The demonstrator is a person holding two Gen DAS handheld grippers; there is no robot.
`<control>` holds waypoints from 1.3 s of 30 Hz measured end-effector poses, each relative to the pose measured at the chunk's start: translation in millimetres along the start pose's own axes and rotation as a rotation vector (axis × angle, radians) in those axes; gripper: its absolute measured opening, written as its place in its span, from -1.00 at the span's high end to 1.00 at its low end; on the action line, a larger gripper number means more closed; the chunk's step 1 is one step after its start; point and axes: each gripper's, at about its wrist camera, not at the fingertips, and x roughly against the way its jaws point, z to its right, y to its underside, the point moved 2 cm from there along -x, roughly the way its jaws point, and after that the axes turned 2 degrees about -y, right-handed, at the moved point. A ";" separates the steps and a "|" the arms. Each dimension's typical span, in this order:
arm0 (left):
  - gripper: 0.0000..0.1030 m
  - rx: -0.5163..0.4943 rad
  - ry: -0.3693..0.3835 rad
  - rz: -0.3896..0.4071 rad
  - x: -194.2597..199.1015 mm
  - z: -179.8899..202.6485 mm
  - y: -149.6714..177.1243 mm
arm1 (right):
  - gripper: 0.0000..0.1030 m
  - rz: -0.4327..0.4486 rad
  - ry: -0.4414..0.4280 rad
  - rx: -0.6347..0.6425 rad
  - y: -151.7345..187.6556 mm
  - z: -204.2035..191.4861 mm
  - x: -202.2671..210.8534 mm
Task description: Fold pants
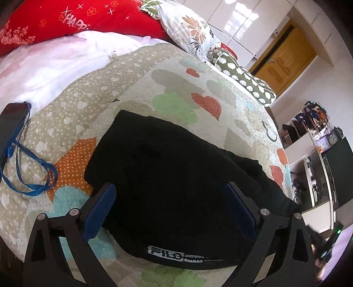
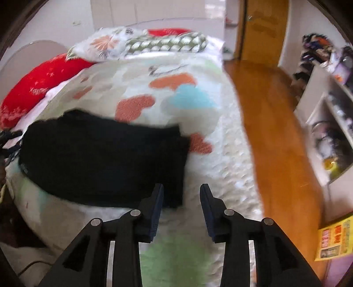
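Quilt (image 1: pixel 181 72) under pants (image 1: pixel 167 167); wood floor (image 2: pixel 271 123) right-view only.

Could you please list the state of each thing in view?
Pants: folded into a compact stack, lying on the quilt.
Left gripper: open, empty, over the pants.
Right gripper: open, empty, by the pants' edge.
Door: shut.
Phone: screen dark.

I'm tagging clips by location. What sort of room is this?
Most likely a bedroom: a bed with a heart-patterned quilt, a red pillow at its head, and black pants lying on it.
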 end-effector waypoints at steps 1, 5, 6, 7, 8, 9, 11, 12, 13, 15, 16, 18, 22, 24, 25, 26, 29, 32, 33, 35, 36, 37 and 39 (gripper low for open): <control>-0.91 -0.006 0.002 -0.001 1.8 1.6 0.5 | 0.24 0.041 -0.019 -0.008 -8.4 -2.6 6.7; -0.91 -0.039 -0.028 0.041 13.6 6.2 3.0 | -0.09 0.160 -0.188 0.035 -53.2 -49.8 11.5; -0.91 -0.043 -0.041 0.051 15.4 5.4 2.9 | -0.09 0.158 -0.246 0.078 -64.4 -72.7 1.4; -0.91 -0.044 -0.054 0.059 17.5 3.7 2.9 | -0.09 0.152 -0.274 0.111 -72.7 -90.5 -8.1; -0.91 -0.038 -0.067 0.068 20.2 0.5 2.3 | -0.08 0.142 -0.296 0.149 -79.7 -110.3 -20.4; -0.91 -0.031 -0.072 0.071 22.2 -2.7 0.7 | -0.07 0.130 -0.322 0.196 -87.1 -134.4 -35.9; -0.91 -0.012 -0.080 0.080 28.3 -12.3 -2.5 | 0.01 0.108 -0.355 0.265 -93.4 -172.2 -59.0; -0.91 -0.004 -0.086 0.087 31.3 -16.7 -3.9 | 0.01 0.094 -0.350 0.300 -96.0 -189.9 -72.8; -0.91 0.003 -0.095 0.096 34.8 -21.0 -5.5 | 0.01 0.074 -0.336 0.331 -97.0 -205.1 -87.6; -0.91 0.021 -0.116 0.110 39.8 -32.2 -8.7 | 0.04 0.026 -0.334 0.345 -99.9 -219.5 -113.6; -0.91 0.035 -0.125 0.109 40.5 -39.6 -10.5 | 0.16 0.009 -0.343 0.340 -98.4 -223.7 -120.1; -0.91 0.061 -0.128 0.101 40.1 -49.8 -12.0 | 0.98 -0.033 -0.359 0.349 -96.6 -224.8 -133.1; -0.91 0.112 -0.113 0.098 38.2 -64.9 -11.9 | 0.99 0.026 -0.371 0.321 -114.5 -214.4 -124.4; -0.91 0.116 -0.116 0.097 34.3 -66.5 -10.8 | 0.99 0.059 -0.370 0.283 -128.5 -209.3 -122.1; -0.91 0.112 -0.119 0.087 30.2 -65.7 -10.6 | 0.99 0.050 -0.361 0.277 -130.0 -210.0 -127.5; -0.91 0.110 -0.118 0.079 27.0 -65.8 -11.0 | 0.99 0.027 -0.334 0.285 -128.2 -213.9 -138.5; -0.91 0.120 -0.110 0.058 18.2 -67.2 -12.0 | 0.97 -0.012 -0.243 0.319 -119.8 -226.3 -165.9; -0.91 0.129 -0.092 0.045 14.2 -70.9 -13.6 | 0.45 0.020 -0.197 0.260 -123.2 -221.6 -155.3; -0.91 0.136 -0.095 0.046 13.5 -72.9 -14.8 | 0.21 0.045 -0.202 0.242 -123.9 -220.4 -142.8; -0.91 0.149 -0.096 0.048 11.0 -76.8 -18.2 | 0.12 0.081 -0.290 0.255 -117.5 -228.9 -113.0; -0.91 0.154 -0.092 0.045 8.7 -78.1 -19.9 | 0.09 0.083 -0.346 0.301 -108.3 -240.7 -95.4; -0.91 0.155 -0.089 0.039 6.2 -78.8 -20.8 | 0.09 0.080 -0.388 0.336 -100.1 -250.7 -84.7; -0.91 0.152 -0.080 0.018 -0.4 -78.5 -22.6 | 0.09 0.049 -0.553 0.409 -75.6 -277.5 -64.7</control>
